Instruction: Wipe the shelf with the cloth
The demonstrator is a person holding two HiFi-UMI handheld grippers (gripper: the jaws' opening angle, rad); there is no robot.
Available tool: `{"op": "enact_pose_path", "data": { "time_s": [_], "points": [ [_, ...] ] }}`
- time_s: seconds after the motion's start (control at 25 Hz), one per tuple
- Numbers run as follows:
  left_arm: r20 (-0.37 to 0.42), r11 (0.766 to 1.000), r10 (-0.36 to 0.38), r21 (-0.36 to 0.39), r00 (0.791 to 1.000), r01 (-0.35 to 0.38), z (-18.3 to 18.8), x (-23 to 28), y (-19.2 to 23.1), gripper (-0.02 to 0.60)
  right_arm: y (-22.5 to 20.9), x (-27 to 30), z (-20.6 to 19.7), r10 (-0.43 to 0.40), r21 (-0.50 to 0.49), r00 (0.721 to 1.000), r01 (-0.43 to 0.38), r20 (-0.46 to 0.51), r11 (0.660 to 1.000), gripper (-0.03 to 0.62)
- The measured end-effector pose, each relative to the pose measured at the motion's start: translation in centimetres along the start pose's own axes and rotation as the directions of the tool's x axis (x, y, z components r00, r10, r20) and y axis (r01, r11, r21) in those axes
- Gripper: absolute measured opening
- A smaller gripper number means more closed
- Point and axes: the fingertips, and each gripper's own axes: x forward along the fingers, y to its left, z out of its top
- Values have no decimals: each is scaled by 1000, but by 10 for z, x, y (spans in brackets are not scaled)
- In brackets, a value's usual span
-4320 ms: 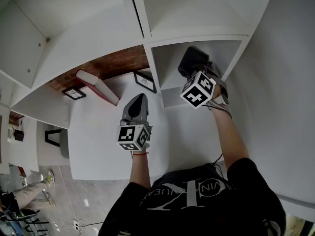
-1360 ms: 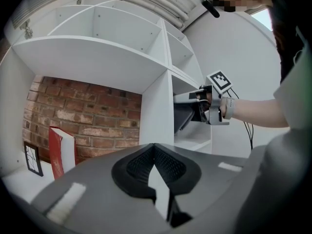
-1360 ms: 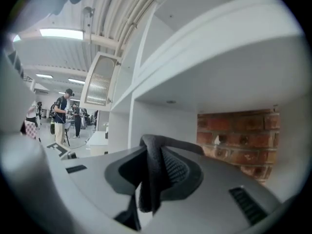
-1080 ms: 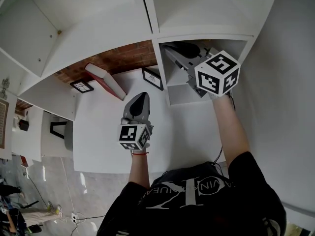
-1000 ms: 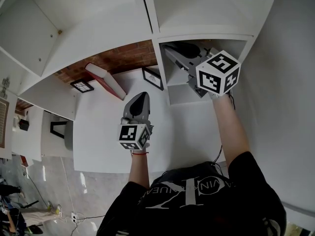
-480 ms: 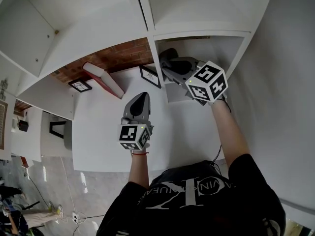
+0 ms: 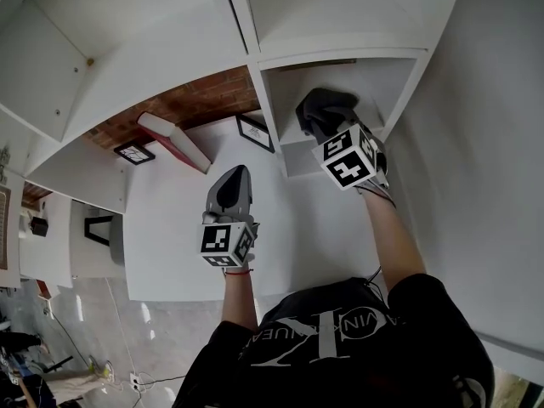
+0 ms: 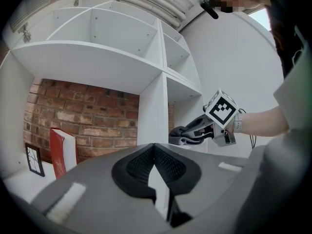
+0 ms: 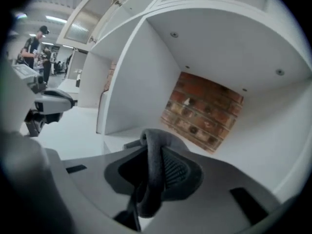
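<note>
**A:** Why does the right gripper (image 9: 151,172) tilt down into that cubby?

**B:** Its jaws are clamped on the grey cloth (image 9: 152,145), with a fold pinched between them. The bunched rest leads toward the shelf (image 7: 293,155) floor, probably to wipe it. I cannot tell whether it touches.

**A:** And the left gripper (image 8: 155,172)?

**B:** Its jaws are together and empty, level over the white surface (image 7: 170,219), well apart from the cubby.

**A:** Any obstacles?

**B:** Only 1: the divider (image 7: 265,113) hems the sweep. The red book (image 7: 174,140) and framed picture (image 7: 255,133) stand beyond it, by the brick wall (image 7: 200,104).
</note>
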Motion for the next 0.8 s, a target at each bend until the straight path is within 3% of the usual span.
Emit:
{"op": "enact_pose_path", "data": {
  "time_s": [0.2,0.32,0.48,0.64,0.8],
  "points": [
    [15,1000,-13,-6,1000,13,3,1,-3,9,-53,-18,-38,-241,-8,965,241,-106,970,80],
    [22,1000,-30,-2,999,30,5,4,-8,9,-68,-27,-52,-363,-182,914,331,-181,926,81],
    [32,999,-45,-6,998,45,9,6,-12,9,-77,-36,-54,-447,-411,866,332,-225,849,80],
    [37,999,-52,-8,998,52,10,7,-15,9,-98,-43,-58,-509,-531,830,333,-228,780,81],
    [45,998,-67,-4,997,67,12,9,-21,9,-110,-51,-47,-539,-636,819,313,-195,705,81]
  ]
}}
